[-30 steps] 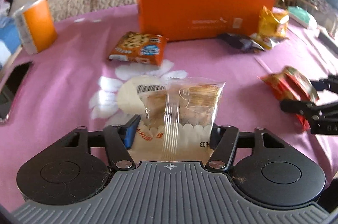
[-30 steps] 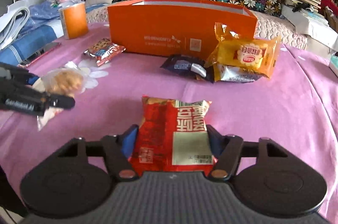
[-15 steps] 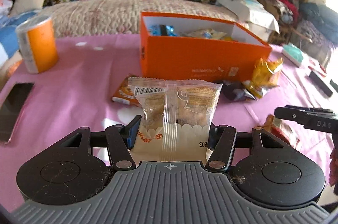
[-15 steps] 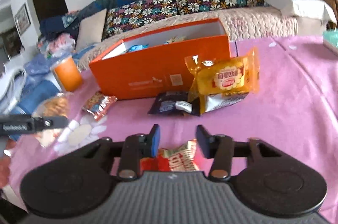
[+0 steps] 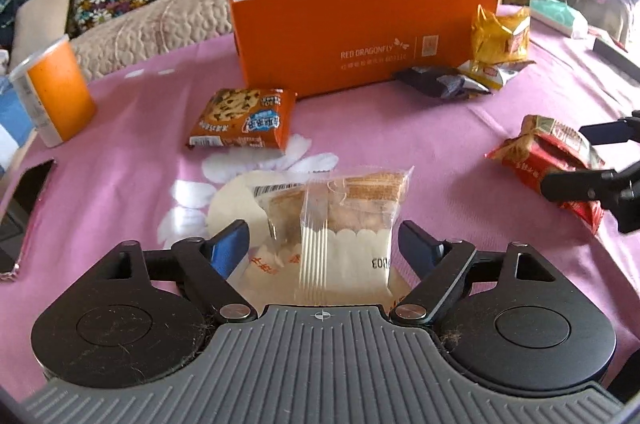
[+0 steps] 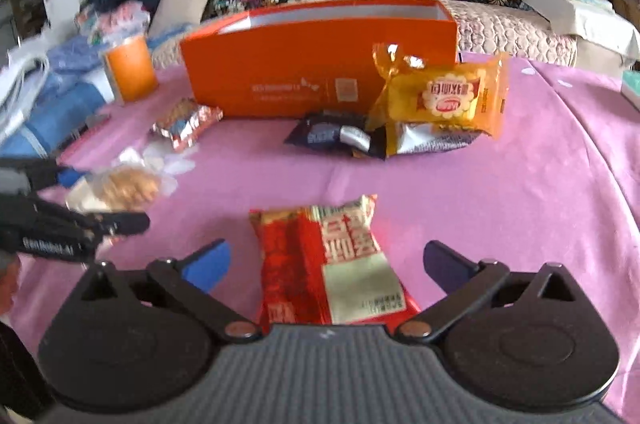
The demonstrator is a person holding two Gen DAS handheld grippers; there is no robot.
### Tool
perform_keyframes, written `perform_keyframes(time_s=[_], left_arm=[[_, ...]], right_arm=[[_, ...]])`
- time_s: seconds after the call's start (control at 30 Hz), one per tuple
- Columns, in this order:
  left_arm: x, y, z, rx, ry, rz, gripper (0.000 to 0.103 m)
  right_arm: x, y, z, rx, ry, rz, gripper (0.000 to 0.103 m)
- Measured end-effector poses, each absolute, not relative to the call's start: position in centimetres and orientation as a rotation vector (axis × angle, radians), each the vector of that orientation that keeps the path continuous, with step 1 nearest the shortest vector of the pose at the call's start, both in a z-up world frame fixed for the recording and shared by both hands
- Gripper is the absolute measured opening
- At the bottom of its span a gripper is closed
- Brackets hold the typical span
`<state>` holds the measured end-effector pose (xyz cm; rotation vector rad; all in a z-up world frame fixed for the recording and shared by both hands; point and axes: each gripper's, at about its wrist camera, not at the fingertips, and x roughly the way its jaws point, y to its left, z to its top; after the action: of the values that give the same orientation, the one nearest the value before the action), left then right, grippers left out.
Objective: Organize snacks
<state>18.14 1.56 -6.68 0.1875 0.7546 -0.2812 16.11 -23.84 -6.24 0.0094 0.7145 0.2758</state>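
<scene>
Straddling a clear biscuit packet [image 5: 344,220], the left hand-held gripper [image 5: 324,240] has its blue pads spread to either side, none pressing, so the packet looks to be lying on the pink tabletop [image 5: 120,164]. Same story on the right: the right hand-held gripper [image 6: 324,260] gapes wide around a red snack packet [image 6: 332,264]. Both line up toward the orange box [image 5: 360,40] at the back, surely where snacks go. Waiting loose: a cookie packet [image 5: 244,118] in front of the box, a yellow packet [image 6: 444,96] leaning against it, and a dark wrapper [image 6: 332,136] beside that.
</scene>
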Motion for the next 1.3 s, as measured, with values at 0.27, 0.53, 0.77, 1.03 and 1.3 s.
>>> perform_keyframes(time_s=[0.27,0.53,0.77,1.03,1.3], left_arm=[[18.5,2.4,-6.6,0.149,0.754,-0.246,0.073],[18.8,2.8,-6.2,0.123,0.74,-0.24,0.076],[18.9,3.4,-6.0,0.078,0.754,-0.25,0.077],[18.5,4.4,-5.9,0.063,0.751,-0.26,0.077],[19.0,3.0,-6.4,0.097,0.758,-0.303,0.081]], right_arm=[[15.7,-25.3,-6.2,0.111,0.796,0.319,0.103],[13.5,-22.3,-3.7,0.083,0.719,0.469,0.102],[15.1,-22.1,-4.8,-0.081,0.665,0.438,0.103],[17.2,-20.1,-7.4,-0.206,0.715,0.467,0.102],[17.2,-20.3,-7.7,-0.152,0.701,0.426,0.102]])
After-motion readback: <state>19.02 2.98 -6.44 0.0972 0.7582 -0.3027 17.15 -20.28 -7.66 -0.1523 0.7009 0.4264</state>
